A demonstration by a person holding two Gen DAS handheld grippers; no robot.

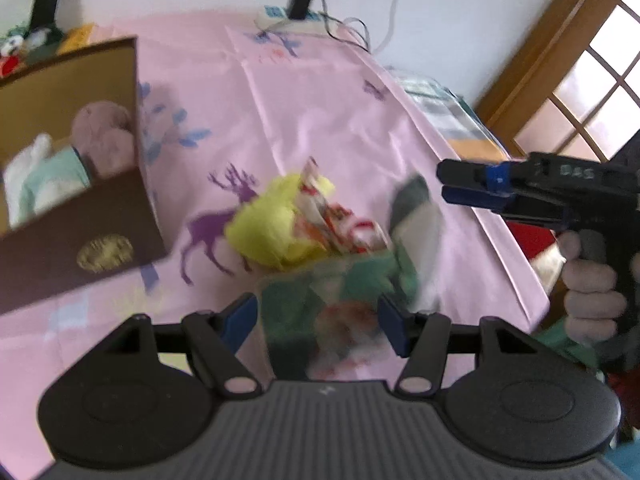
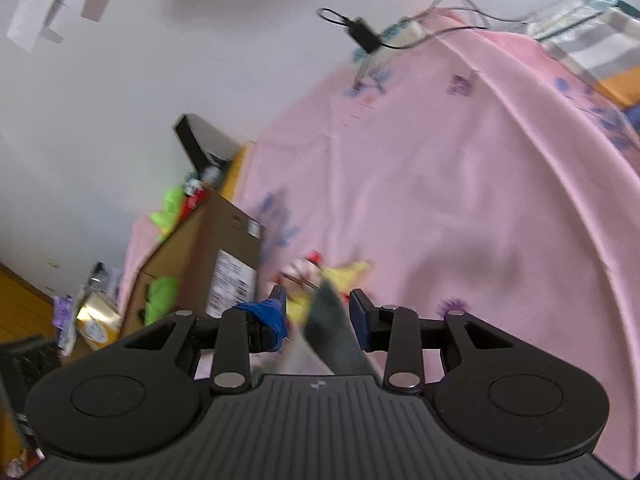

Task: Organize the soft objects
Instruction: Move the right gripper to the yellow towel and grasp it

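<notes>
My left gripper (image 1: 316, 324) is shut on a blurred green and red soft cloth (image 1: 340, 292), low over the pink bedsheet (image 1: 320, 100). Just beyond it lie a yellow cloth (image 1: 272, 220) and a red-and-white patterned one (image 1: 340, 220). A brown box (image 1: 80, 208) on the left holds a pink plush (image 1: 104, 136) and a mint and white item (image 1: 40, 180). A person's hand holds my right gripper (image 1: 440, 186) at the right. A blurred grey and white sock (image 1: 412, 208) sits just off its tips. In the right wrist view the sock (image 2: 332, 336) lies loose between the right gripper's (image 2: 320, 314) open pads.
A power strip with a black charger (image 1: 294, 4) and cables lies at the far edge by the wall. Folded plaid bedding (image 1: 440, 108) and a wooden door (image 1: 580, 80) are on the right. Green toys (image 2: 168, 208) sit behind the box (image 2: 224, 248).
</notes>
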